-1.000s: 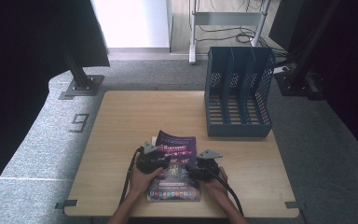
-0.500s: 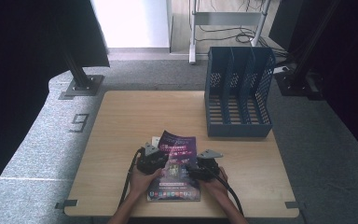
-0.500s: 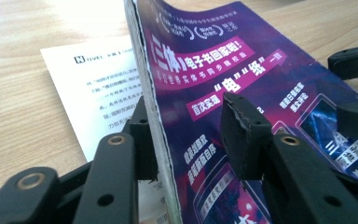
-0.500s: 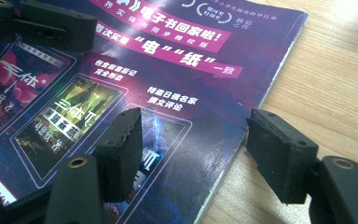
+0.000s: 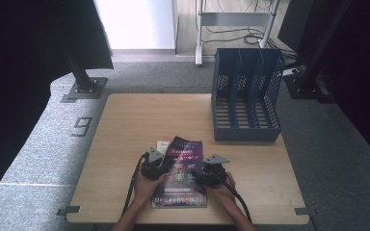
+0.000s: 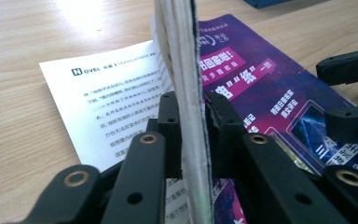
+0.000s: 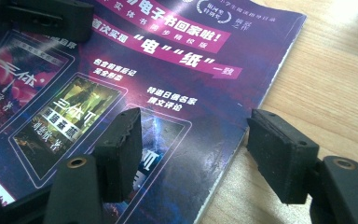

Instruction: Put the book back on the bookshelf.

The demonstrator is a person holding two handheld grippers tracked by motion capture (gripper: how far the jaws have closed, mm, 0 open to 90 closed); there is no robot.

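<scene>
My left gripper (image 6: 186, 140) had just been closing and now pinched the lifted edge of the purple book (image 5: 183, 168), which lay near the table's (image 5: 125, 125) front edge, well apart from the blue file rack (image 5: 245, 96). My right gripper (image 7: 193, 154) hovered open over the book's other edge. I judged 1 firm, square grip mattered before lifting, so no pages fanned loose.

The left gripper (image 6: 186, 135) has just been closing its jaws onto the magazine's (image 5: 183, 168) lifted sheaf of pages, now clamped upright between them above the white inner page (image 6: 107, 98).
</scene>
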